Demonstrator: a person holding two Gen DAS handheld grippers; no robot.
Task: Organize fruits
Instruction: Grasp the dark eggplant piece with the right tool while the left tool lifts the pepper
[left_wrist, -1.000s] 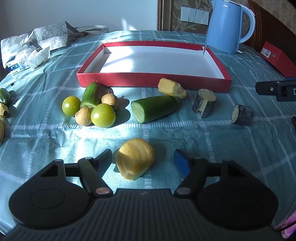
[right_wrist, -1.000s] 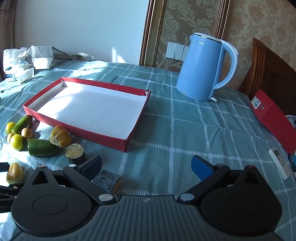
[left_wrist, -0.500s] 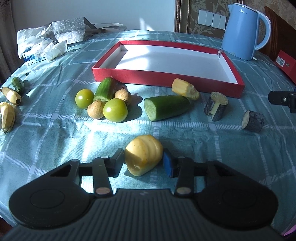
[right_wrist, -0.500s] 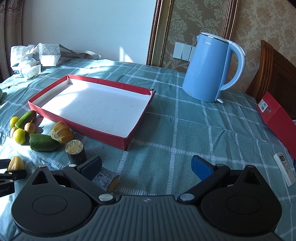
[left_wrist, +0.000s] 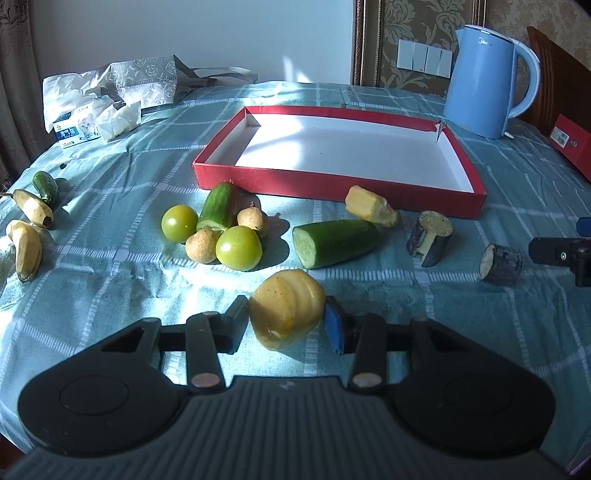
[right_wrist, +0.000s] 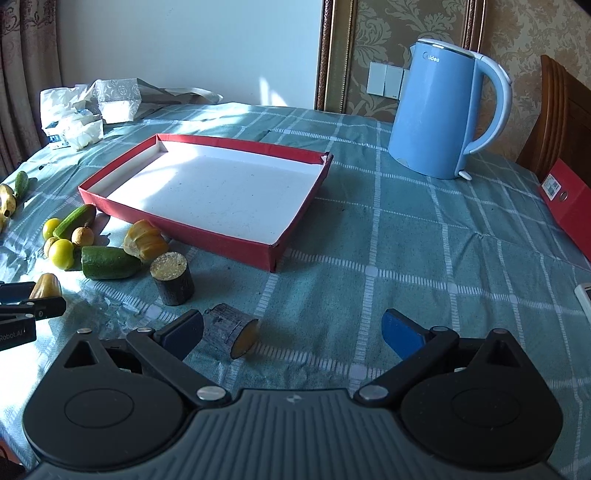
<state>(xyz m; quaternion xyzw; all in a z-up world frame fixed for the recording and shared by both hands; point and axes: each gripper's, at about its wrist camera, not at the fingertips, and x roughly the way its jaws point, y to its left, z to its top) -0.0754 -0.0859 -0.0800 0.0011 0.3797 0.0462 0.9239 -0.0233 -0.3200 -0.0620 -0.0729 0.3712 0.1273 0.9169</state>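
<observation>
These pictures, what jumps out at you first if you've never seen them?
The yellow fruit, pinched between the left gripper's fingers at the near table edge. Behind it lies a big, empty red tray, with a blue kettle at the far right. The right gripper hangs open beside a dark cut piece.

Your table (left_wrist: 110, 295) wears a teal checked cloth. On it you have a shallow red tray (left_wrist: 332, 184), a blue kettle (left_wrist: 484, 81) behind it, and a red box (left_wrist: 569, 147) at the right edge. Before the tray lie two green tomatoes (left_wrist: 238, 247), two cucumber pieces (left_wrist: 332, 242), ridged yellow fruit (left_wrist: 369, 210), dark cut stubs (left_wrist: 428, 238); bananas (left_wrist: 26, 247) and crumpled bags (left_wrist: 110, 96) sit left.
</observation>
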